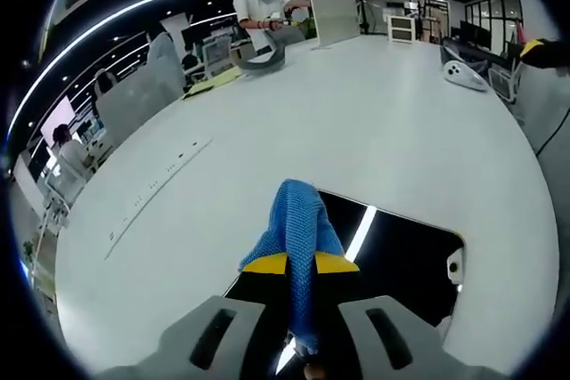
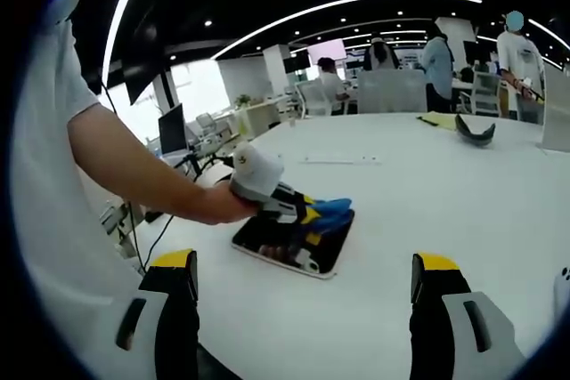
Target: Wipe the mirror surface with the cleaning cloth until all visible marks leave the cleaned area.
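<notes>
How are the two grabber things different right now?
The left hand-held gripper is shut on the blue cleaning cloth, while the right hand-held gripper is wide open and holds nothing. The left one is over the dark mirror with the cloth on it; the right one hangs apart from it, over bare white table. Both have grey jaws with yellow tips.

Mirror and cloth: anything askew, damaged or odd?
Nothing stands out. The mirror lies flat on the white table, no cracks visible, reflecting a ceiling light strip. The left claw is shut on the blue cloth over the mirror. The right claw is open, away from it.
</notes>
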### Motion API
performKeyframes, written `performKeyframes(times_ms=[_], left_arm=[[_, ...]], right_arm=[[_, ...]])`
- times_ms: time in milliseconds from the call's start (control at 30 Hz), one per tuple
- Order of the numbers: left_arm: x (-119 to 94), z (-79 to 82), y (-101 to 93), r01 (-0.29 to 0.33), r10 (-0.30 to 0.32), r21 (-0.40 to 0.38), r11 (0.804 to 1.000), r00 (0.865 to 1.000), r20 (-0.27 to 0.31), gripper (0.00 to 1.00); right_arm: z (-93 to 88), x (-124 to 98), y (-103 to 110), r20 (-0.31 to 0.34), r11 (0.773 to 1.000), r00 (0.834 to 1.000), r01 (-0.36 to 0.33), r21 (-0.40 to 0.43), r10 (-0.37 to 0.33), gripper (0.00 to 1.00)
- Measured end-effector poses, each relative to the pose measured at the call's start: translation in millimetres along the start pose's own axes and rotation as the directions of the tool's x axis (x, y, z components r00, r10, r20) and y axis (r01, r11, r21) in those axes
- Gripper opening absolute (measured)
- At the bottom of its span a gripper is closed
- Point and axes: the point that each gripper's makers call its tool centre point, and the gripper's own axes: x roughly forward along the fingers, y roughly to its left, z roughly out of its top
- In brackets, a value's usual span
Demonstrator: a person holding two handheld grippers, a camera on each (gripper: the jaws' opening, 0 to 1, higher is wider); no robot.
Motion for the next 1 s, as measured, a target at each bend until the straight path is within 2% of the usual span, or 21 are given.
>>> performKeyframes(times_ms=[1000], left_arm=[[16.3,19.7,-16.9,0.024,-0.024,0.005,1.0,0.999,0.027,0.06]], right_arm=[[-4.2,-6.9,-2.8,-0.007,1.0,1.0,0.014,0.01,-0.014,1.0]])
